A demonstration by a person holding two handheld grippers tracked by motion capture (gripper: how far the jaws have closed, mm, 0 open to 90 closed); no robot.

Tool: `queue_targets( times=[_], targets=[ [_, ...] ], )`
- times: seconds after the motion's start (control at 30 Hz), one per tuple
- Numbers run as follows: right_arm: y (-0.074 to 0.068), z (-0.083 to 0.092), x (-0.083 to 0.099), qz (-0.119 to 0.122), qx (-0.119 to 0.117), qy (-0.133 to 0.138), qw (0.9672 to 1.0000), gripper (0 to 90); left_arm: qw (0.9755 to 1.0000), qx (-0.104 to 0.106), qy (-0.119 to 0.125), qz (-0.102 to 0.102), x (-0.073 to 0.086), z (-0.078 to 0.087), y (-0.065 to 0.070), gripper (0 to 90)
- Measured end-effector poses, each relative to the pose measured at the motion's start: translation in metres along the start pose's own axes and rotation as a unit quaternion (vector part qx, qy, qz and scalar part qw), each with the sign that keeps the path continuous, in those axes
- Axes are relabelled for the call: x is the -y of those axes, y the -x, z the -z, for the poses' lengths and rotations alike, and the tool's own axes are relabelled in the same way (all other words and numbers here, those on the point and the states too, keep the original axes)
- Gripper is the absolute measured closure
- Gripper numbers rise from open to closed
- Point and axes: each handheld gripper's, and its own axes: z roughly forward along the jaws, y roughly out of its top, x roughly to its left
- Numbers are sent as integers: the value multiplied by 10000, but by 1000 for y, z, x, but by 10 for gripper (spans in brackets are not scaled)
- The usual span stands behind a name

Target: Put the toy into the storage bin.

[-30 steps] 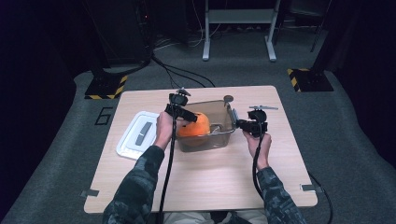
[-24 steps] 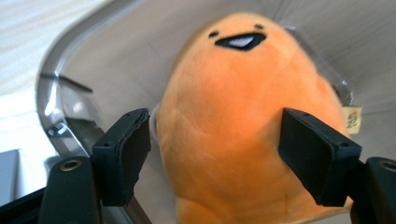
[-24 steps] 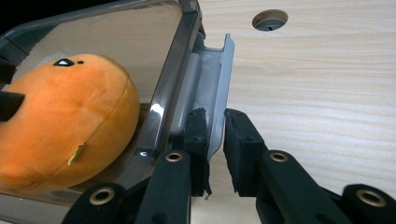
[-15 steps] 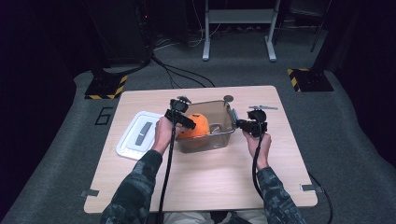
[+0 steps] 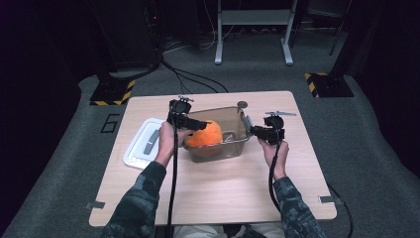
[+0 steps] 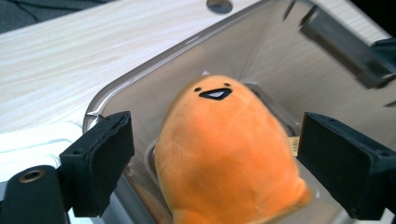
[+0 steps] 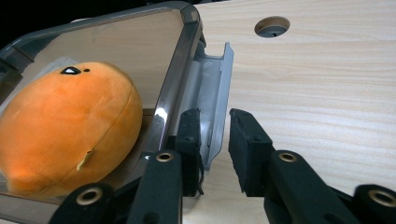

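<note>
In the clear bin on the tabletop, the orange plush sits.
My left jaws have just spread, released either side of it; my right jaws, just easing apart, straddle the bin's grey latch.

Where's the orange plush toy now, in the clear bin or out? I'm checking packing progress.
In. The orange plush toy sits inside the clear bin, whose walls surround it; the lid lies beside it.

bin: middle of the tabletop
toy: in the bin, toward its left
lid: on the tabletop, just left of the bin
left tool: over the bin's left side, astride the toy
right tool: at the bin's right-end handle
</note>
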Motion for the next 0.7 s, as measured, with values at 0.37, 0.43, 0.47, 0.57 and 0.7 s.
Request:
queue_targets(
  times=[0.37, 0.43, 0.47, 0.57, 0.7],
  targets=[
    [4, 6, -3, 24, -27, 3, 10000, 533, 9985, 76, 538, 31, 19, 35, -6, 50],
    [6, 9, -4, 21, -48, 24, 10000, 468, 9982, 43, 600, 29, 23, 40, -7, 47],
    [7, 11, -4, 47, -45, 39, 10000, 437, 9981, 50, 606, -12, 25, 43, -9, 47],
    [8, 17, -4, 100, -121, 73, 9998, 344, 9977, 22, 681, 49, 31, 48, -14, 46],
    [7, 26, -3, 235, -150, 135, 9995, 247, 9972, 10, 739, 106, 38, 56, -22, 43]
  ],
)
